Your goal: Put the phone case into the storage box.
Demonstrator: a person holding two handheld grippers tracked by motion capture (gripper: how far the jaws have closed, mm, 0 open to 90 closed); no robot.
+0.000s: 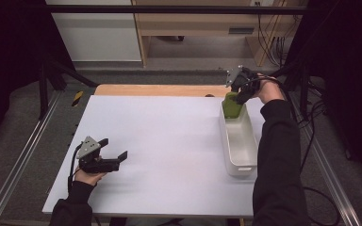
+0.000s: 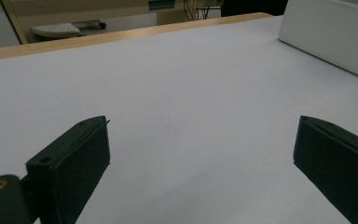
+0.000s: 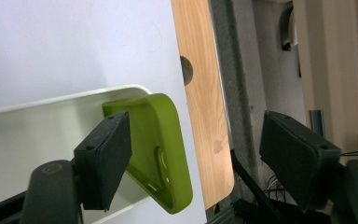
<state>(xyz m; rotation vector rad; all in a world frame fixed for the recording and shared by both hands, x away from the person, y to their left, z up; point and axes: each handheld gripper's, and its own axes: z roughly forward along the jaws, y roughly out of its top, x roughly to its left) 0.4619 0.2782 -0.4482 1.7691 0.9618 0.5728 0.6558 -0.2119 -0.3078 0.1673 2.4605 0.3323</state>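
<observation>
The right gripper (image 1: 239,95) hangs over the far end of the white bin (image 1: 239,141), its jaws standing apart — the green phone case (image 3: 161,149) leans between them, tilted against the bin's far end wall with its upper edge above the rim. In the right gripper view the left jaw sits just at the case's inner face; whether it touches I cannot tell, and the right jaw is well clear of it. The left gripper (image 1: 114,154) rests low over the white table (image 1: 169,141) at its near left — jaws wide apart, with bare table between them.
</observation>
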